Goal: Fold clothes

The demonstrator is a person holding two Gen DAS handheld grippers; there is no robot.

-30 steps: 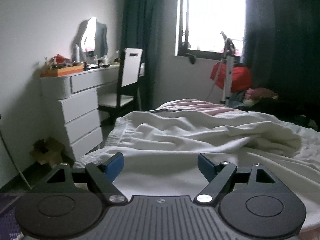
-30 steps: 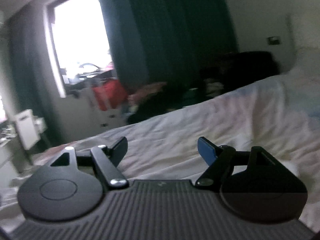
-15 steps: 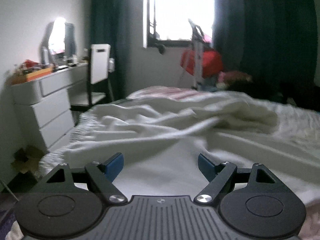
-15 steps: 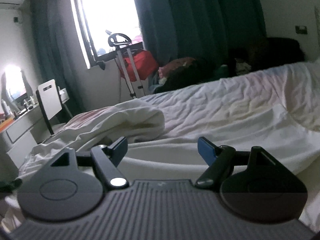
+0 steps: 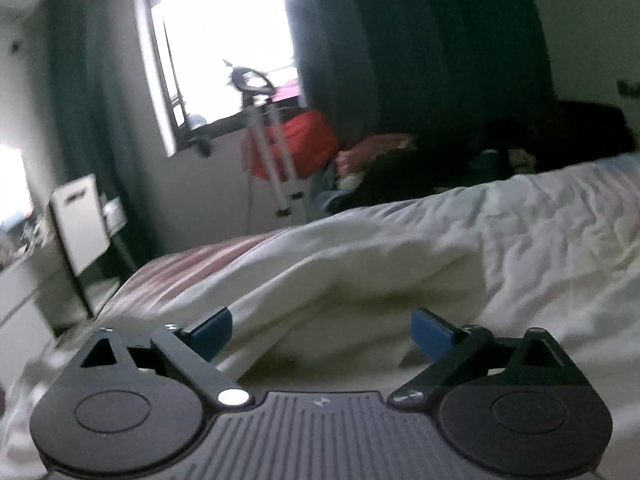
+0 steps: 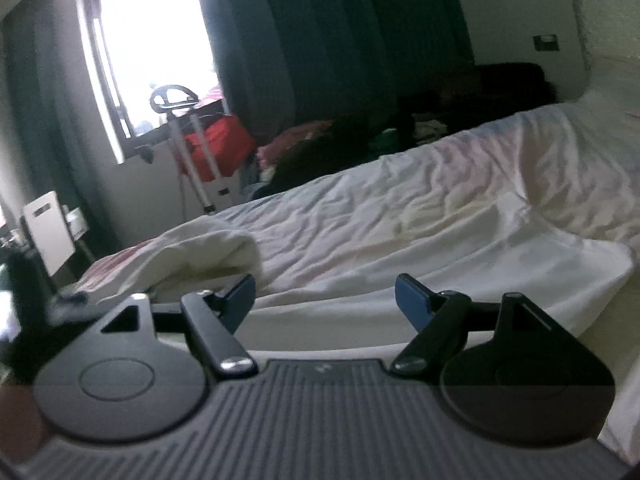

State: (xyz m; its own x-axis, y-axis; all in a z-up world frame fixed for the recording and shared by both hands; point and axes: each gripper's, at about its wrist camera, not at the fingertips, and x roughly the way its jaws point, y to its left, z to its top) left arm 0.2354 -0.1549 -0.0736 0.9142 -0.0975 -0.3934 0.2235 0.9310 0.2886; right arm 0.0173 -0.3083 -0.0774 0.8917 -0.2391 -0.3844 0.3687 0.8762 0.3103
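A large white garment lies rumpled on the bed, with a raised fold in front of my left gripper. That gripper is open and empty, its blue pads just above the cloth. In the right wrist view the same white garment bunches up at the left and spreads flat toward the right. My right gripper is open and empty, low over the flat white cloth.
The bed's wrinkled white sheet stretches to the right. A pink striped cover shows at the bed's far end. A white chair, a red bag on a stand and dark curtains stand beyond.
Both views have swung right, away from the dresser and toward the window and curtains. Both grippers stayed open and empty over the cloth.
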